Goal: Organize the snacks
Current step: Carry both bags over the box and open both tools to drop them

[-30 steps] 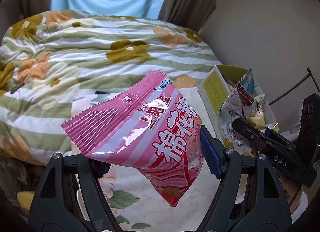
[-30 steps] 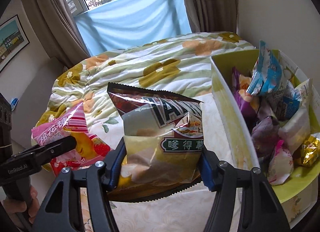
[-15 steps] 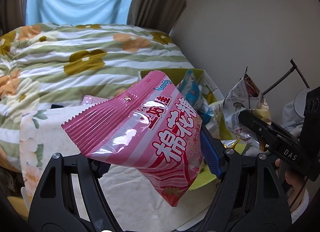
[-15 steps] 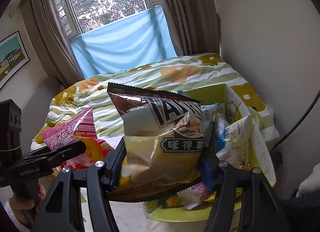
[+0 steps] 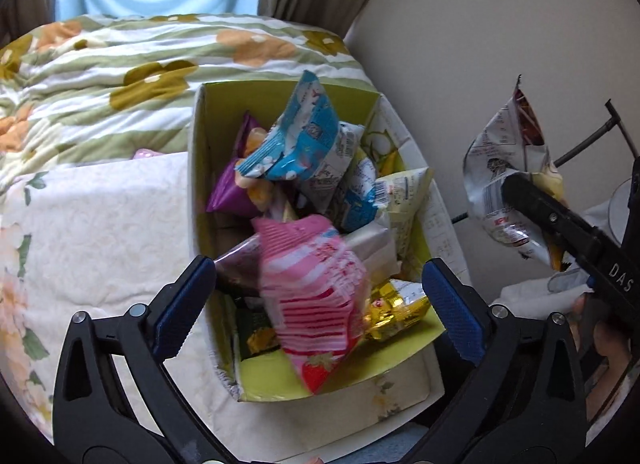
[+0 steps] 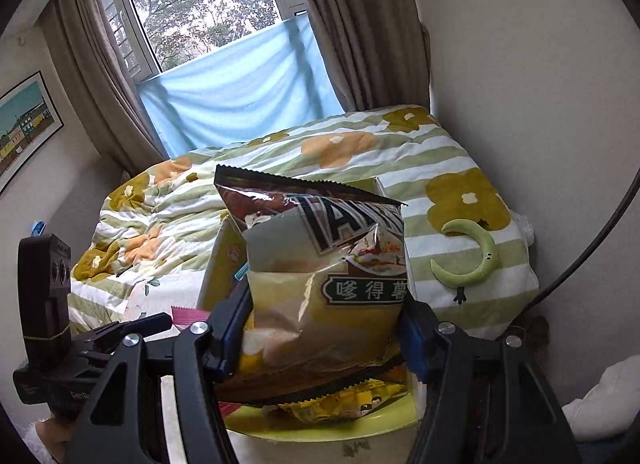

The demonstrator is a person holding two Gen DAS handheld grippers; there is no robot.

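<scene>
Left claw (image 5: 316,300) jaws opening, pink bag (image 5: 316,304) dropping free between them into the box (image 5: 200,168) directly below. Right claw (image 6: 326,334) clamps the chip bag (image 6: 324,276) upright, above the box's right side.

I see the blurred pink striped marshmallow bag (image 5: 316,304) tilted over the full green-lined box (image 5: 200,200); the brown-and-yellow chip bag (image 6: 320,288) stands upright above that box.

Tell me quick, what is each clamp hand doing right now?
Left gripper: jaws opening, blurred pink striped marshmallow bag between them, untouched by the pads.
Right gripper: closed on the brown-and-yellow crinkly chip bag.
</scene>
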